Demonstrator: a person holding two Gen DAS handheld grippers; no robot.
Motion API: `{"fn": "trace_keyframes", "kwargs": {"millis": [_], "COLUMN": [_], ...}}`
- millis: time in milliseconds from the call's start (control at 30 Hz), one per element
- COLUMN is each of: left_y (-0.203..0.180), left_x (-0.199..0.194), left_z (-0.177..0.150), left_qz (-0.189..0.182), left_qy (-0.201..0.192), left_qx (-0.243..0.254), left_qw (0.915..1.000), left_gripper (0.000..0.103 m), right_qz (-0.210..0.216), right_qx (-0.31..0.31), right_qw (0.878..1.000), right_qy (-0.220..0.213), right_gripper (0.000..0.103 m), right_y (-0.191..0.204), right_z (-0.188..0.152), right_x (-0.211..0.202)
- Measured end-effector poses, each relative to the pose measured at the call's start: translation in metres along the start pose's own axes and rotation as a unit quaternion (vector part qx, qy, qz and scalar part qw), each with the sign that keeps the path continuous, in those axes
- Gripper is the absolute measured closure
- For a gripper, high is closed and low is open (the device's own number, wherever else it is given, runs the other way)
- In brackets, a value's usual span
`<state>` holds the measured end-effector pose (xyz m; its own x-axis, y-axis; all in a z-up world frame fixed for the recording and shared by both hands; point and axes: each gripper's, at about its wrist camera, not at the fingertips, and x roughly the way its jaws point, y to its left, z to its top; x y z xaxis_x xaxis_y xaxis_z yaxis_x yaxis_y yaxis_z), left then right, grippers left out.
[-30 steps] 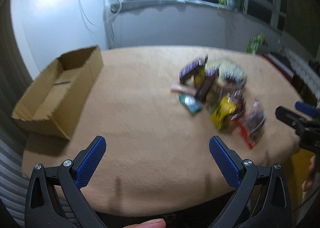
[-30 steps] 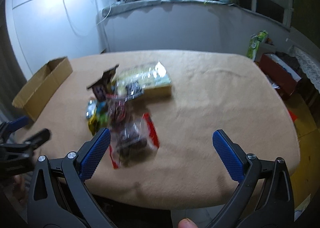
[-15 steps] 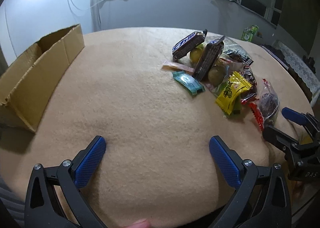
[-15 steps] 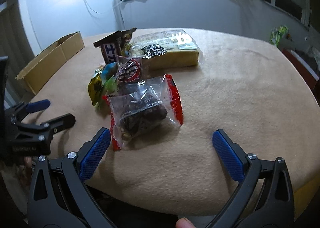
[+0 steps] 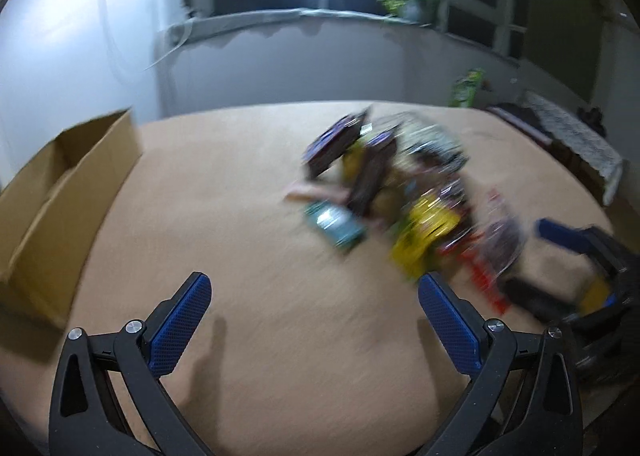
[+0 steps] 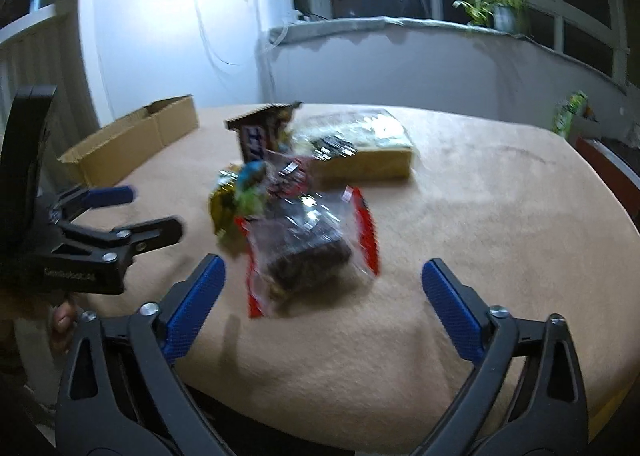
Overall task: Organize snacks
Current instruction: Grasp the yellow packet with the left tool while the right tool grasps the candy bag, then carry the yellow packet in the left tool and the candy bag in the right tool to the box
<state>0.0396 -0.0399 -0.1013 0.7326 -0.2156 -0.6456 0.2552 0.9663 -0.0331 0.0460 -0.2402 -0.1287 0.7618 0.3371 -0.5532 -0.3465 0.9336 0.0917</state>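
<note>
A pile of snacks [image 5: 392,196] lies on the beige cloth: dark chocolate bars, a teal packet [image 5: 336,222] and a yellow packet [image 5: 424,232], all blurred. In the right wrist view, a clear bag with red edges [image 6: 304,252] holding dark pieces lies nearest. Behind it are a chocolate bar [image 6: 260,132] and a flat yellowish pack [image 6: 360,152]. My right gripper [image 6: 322,272] is open and its jaws are closing. The clear bag lies partly between the fingertips, untouched by the pads. My left gripper [image 5: 314,288] is open over bare cloth, left of the pile.
An open cardboard box [image 5: 60,192] sits at the table's left edge, also seen as box [image 6: 132,144]. The round table [image 6: 500,184] has bare cloth on its right half. A ring light, a window sill and plants stand behind. The right gripper [image 5: 560,252] shows beside the pile.
My right gripper has dropped and come closer to the clear bag, and its fingers have narrowed slightly. The left wrist view has swung upward and blurred; the pile now sits nearer its right finger.
</note>
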Motion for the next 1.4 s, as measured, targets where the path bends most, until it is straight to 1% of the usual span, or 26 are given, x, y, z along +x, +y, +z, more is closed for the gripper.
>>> {"fn": "trace_keyframes", "kwargs": {"millis": [67,133,167,200,233,267,300,333,367,433,500,600,733,833,900,967,1000,1133,1200,1400], "left_y": [-0.006,-0.009,-0.010,-0.011,-0.011,-0.011,-0.011,-0.009,-0.008,-0.007,-0.006,-0.002,0.008,0.016,0.021,0.020,0.019,0.017,0.019,0.025], "left_x": [0.005,0.009,0.010,0.011,0.013,0.018,0.021,0.024,0.026,0.027,0.025,0.026,0.018,0.017,0.021,0.024,0.023,0.023,0.022,0.013], "left_z": [0.008,0.014,0.017,0.018,0.018,0.019,0.020,0.020,0.020,0.020,0.019,0.016,0.016,0.015,0.013,0.009,0.007,0.007,0.009,0.011], "left_qz": [-0.017,-0.038,-0.046,-0.053,-0.060,-0.071,-0.078,-0.085,-0.090,-0.097,-0.104,-0.111,-0.124,-0.129,-0.139,-0.144,-0.142,-0.128,-0.121,-0.121], "left_qy": [-0.002,-0.006,-0.008,-0.009,-0.006,0.003,0.009,0.014,0.018,0.021,0.021,0.028,0.020,0.021,0.033,0.048,0.048,0.042,0.041,0.024], "left_qx": [0.006,0.002,-0.001,-0.004,-0.006,-0.009,-0.014,-0.020,-0.027,-0.034,-0.039,-0.046,-0.066,-0.079,-0.087,-0.083,-0.079,-0.071,-0.071,-0.077], "left_qw": [0.9998,0.9993,0.9989,0.9985,0.9982,0.9974,0.9969,0.9961,0.9954,0.9945,0.9936,0.9924,0.9899,0.9883,0.9859,0.9849,0.9855,0.9884,0.9892,0.9894], "left_gripper": [0.001,0.001,0.001,0.006,0.014,0.019,0.028,0.034,0.036,0.051,0.059,0.079,0.089,0.089,0.089,0.088,0.088,0.088,0.092,0.093], "right_qz": [0.002,0.012,0.016,0.017,0.017,0.018,0.020,0.024,0.025,0.027,0.031,0.036,0.042,0.046,0.047,0.048,0.048,0.045,0.045,0.046], "right_qx": [-0.007,-0.002,-0.001,-0.001,-0.003,-0.005,-0.005,-0.003,-0.002,0.001,0.006,0.013,0.020,0.023,0.024,0.026,0.026,0.025,0.025,0.020], "right_qw": [1.000,1.000,1.000,1.000,1.000,1.000,1.000,1.000,1.000,1.000,0.999,0.999,0.999,0.998,0.998,0.998,0.998,0.999,0.999,0.999], "right_qy": [0.000,-0.002,-0.003,-0.004,-0.005,-0.006,-0.007,-0.009,-0.011,-0.013,-0.015,-0.017,-0.019,-0.020,-0.020,-0.019,-0.017,-0.015,-0.015,-0.019], "right_gripper": [0.021,0.030,0.031,0.031,0.033,0.034,0.034,0.035,0.036,0.038,0.039,0.041,0.046,0.047,0.047,0.047,0.047,0.047,0.047,0.049], "right_y": [0.002,0.001,0.000,0.000,0.000,-0.001,-0.002,-0.004,-0.006,-0.010,-0.015,-0.021,-0.027,-0.028,-0.028,-0.029,-0.028,-0.028,-0.027,-0.022], "right_z": [0.002,0.002,0.003,0.002,0.001,0.001,0.000,-0.002,-0.002,-0.003,-0.004,-0.006,-0.006,-0.007,-0.007,-0.008,-0.007,-0.007,-0.007,-0.007], "right_x": [0.006,0.008,0.011,0.010,0.011,0.011,0.012,0.009,0.008,0.007,0.006,0.004,0.004,0.003,0.003,0.004,0.005,0.005,0.005,0.002]}}
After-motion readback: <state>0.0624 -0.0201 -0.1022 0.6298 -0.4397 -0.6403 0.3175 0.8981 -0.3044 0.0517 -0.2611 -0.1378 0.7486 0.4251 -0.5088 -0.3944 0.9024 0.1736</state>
